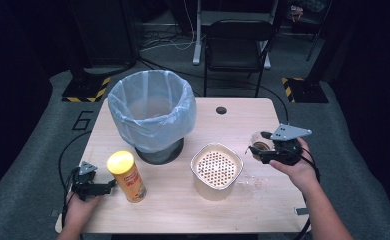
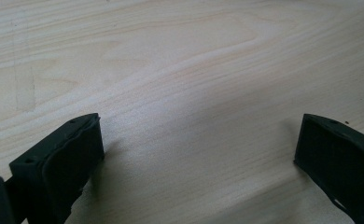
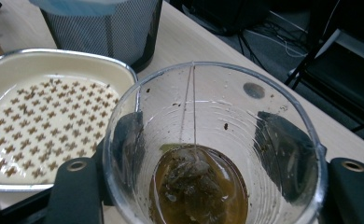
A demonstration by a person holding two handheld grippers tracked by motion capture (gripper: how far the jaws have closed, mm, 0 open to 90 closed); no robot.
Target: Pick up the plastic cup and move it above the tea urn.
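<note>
The right tool grasps a clear glass cup holding a used tea bag, at the right of the bench, just right of the patterned dish. The left tool rests released near the yellow-lidded can.

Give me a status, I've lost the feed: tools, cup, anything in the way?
Right tool shut on glass cup, used teabag inside. Left tool open over bare table. Perforated dish beside cup; lined bin beyond.
</note>
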